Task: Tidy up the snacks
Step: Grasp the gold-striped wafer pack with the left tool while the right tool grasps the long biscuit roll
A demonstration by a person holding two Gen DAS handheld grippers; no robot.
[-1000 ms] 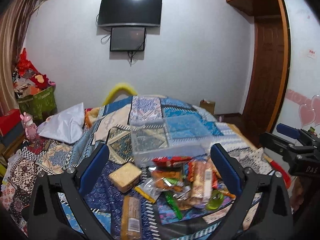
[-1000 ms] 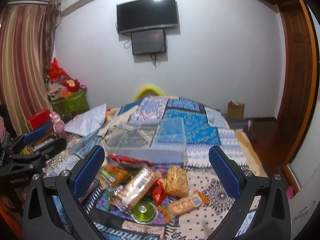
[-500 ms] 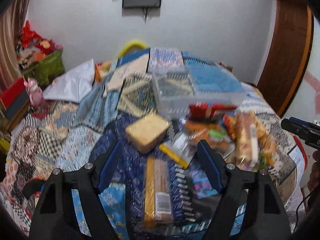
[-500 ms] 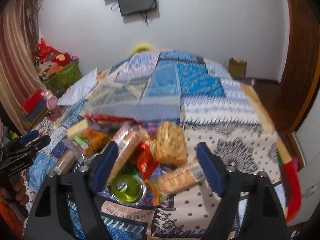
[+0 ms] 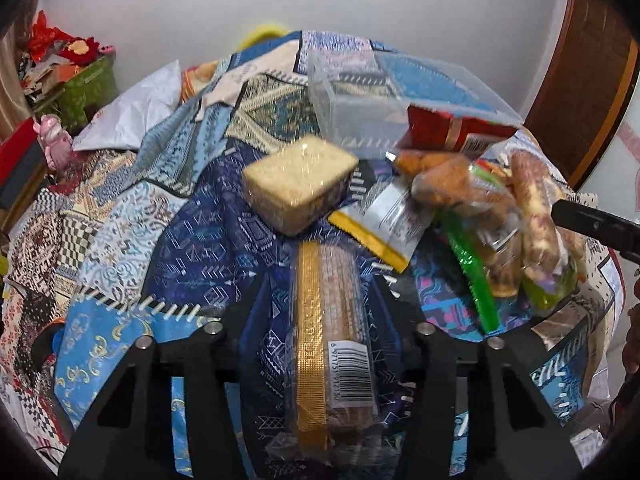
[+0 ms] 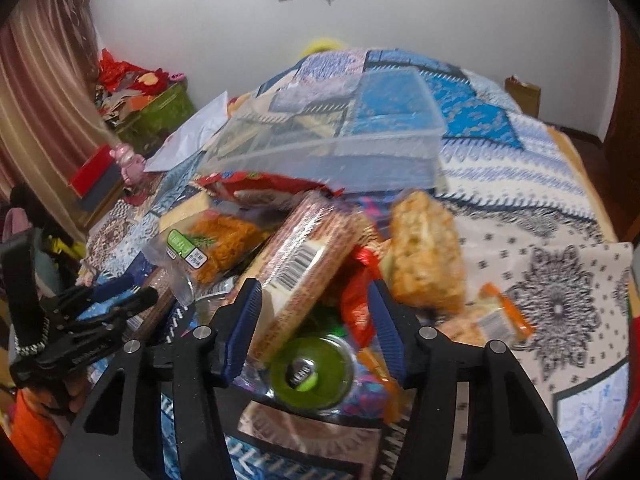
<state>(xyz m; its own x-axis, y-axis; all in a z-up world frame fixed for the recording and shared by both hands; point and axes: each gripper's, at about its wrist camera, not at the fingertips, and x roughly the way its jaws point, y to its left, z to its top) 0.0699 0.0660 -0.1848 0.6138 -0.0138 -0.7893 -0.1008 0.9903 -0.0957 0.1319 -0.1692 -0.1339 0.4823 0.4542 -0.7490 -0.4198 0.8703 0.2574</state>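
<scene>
Task barely begun, by my reading: every snack in view lies loose on the patchwork bedspread (image 5: pixel 120 216), none inside the clear rectangular plastic storage box (image 5: pixel 360 120). Left wrist view, near to far: left claw (image 5: pixel 320 304) with its fingers apart, straddling the long clear-wrapped biscuit sleeve with a gold strip and barcode (image 5: pixel 332 344) at 6 o'clock; no contact visible, so not yet a grip. Just past it, toward 12 o'clock, the pale square cake block in clear film (image 5: pixel 300 182); at 2 o'clock the yellow-edged silver sachet (image 5: pixel 384 220), then a green-trimmed bag of fried pieces (image 5: pixel 472 216). The red carton (image 5: pixel 452 132) leans against the box front; inside or outside, cannot tell through the wall. Right wrist view, near to far: right claw (image 6: pixel 316 312) open, blue pads flanking the near end of the brown wafer pack with barcode (image 6: pixel 304 252); the left pad looks close to the wrap, touching or not unresolved. Green round lid with a label (image 6: pixel 310 376) sits low between the fingers. Beyond, the orange noodle-snack bag (image 6: pixel 216 248) at 10 o'clock, the puffed-rice bar (image 6: pixel 426 248) at 1 o'clock, the small orange-ended packet (image 6: pixel 496 320) at 3 o'clock. Left to do: the whole pile. Hard to read: motion blur over the heap, labels illegible; the left claw's pads are dark against the cloth; box contents uncertain; lower pile layers hidden under upper packs.
</scene>
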